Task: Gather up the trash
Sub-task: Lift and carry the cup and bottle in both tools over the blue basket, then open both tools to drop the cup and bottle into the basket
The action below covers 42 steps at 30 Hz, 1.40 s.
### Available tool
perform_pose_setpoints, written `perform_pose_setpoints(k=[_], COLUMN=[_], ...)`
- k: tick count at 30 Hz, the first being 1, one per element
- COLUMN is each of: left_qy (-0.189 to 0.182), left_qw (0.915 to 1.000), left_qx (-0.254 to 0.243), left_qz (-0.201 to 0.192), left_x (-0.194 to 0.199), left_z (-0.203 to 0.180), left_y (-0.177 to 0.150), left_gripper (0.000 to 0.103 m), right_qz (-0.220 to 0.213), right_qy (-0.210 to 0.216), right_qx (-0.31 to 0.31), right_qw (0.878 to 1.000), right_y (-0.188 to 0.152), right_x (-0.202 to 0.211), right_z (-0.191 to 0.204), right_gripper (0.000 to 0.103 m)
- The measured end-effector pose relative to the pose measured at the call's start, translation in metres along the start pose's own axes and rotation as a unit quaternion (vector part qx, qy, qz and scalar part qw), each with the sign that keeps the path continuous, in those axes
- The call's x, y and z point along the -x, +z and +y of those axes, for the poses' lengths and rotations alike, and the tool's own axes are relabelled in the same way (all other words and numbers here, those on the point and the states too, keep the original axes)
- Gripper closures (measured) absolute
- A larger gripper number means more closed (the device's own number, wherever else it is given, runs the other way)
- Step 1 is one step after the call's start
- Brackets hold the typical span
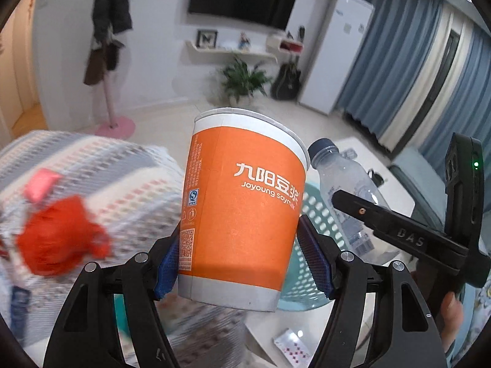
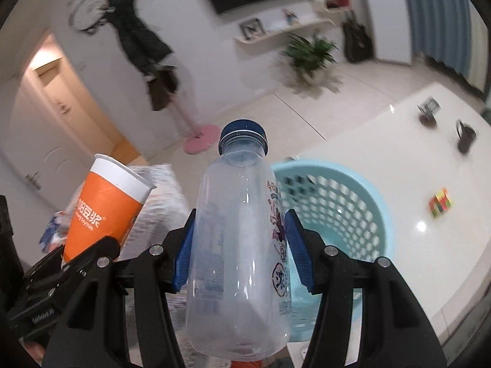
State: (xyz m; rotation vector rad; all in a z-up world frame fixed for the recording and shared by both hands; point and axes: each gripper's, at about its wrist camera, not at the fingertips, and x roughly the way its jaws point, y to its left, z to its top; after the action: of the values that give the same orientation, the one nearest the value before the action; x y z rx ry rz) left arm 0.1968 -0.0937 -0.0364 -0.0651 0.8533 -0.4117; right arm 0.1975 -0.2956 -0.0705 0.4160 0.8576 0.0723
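My left gripper (image 1: 242, 257) is shut on an orange and white paper soymilk cup (image 1: 242, 202), held upright in the air. My right gripper (image 2: 239, 254) is shut on an empty clear plastic bottle (image 2: 239, 245) with a blue cap, also lifted. The bottle (image 1: 346, 184) and the right gripper show at the right of the left wrist view; the cup (image 2: 104, 211) shows at the left of the right wrist view. A light blue perforated basket (image 2: 343, 211) stands on the white table just behind and right of the bottle, and it shows behind the cup (image 1: 310, 245).
A patterned cloth surface (image 1: 101, 184) at the left holds a red crumpled thing (image 1: 58, 236) and a pink item (image 1: 41, 184). On the white table (image 2: 399, 153) lie a colour cube (image 2: 441, 206), two dark cups (image 2: 466, 138) and playing cards (image 1: 291, 349).
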Motion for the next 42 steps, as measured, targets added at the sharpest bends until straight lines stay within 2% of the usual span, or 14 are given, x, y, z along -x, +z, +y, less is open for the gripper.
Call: perform_pose_setpoints(k=[8,12,17,23,30,37,42], left_qy=[-0.001,0.012,0.017,0.012,0.007,0.019,0.034], left_qw=[0.9963,0.9947,0.9938,0.995,0.9975,0.9997,0.9979], left_qx=[-0.006,-0.022,-0.023,-0.027,-0.032,-0.009,0.024], left_qz=[0.086,0.1,0.107,0.095,0.062,-0.009,-0.051], left_x=[-0.087,-0.104,-0.111,-0.091,-0.052,0.018,0.07], left_z=[-0.028,-0.03,-0.03,-0.03,-0.027,0.002,0.036], left_y=[-0.011,-0.015,-0.019,-0.023,-0.028,-0.039,-0.052], left_gripper=[0.035,0.034,0.029,0.027,0.027,0.027,0.027], right_qz=[0.061,0.076,0.067,0.056,0.037,-0.001,-0.017], right_qy=[-0.035,-0.04,-0.04,-0.03,-0.024,0.002,0.037], right_qx=[-0.064,-0.077,-0.082,-0.075,-0.038,0.039,0.102], right_qw=[0.995,0.993,0.994,0.995,0.998,0.999,0.994], right_y=[-0.02,-0.029,-0.027,-0.028,-0.033,-0.037,-0.045], right_x=[-0.058,-0.066,-0.06,-0.043,-0.019,0.009,0.023], right_z=[-0.069,-0.081,-0.089,-0.082,-0.049,0.022,0.086], right_gripper=[0.051,0.05,0.049,0.049,0.049,0.049,0.049])
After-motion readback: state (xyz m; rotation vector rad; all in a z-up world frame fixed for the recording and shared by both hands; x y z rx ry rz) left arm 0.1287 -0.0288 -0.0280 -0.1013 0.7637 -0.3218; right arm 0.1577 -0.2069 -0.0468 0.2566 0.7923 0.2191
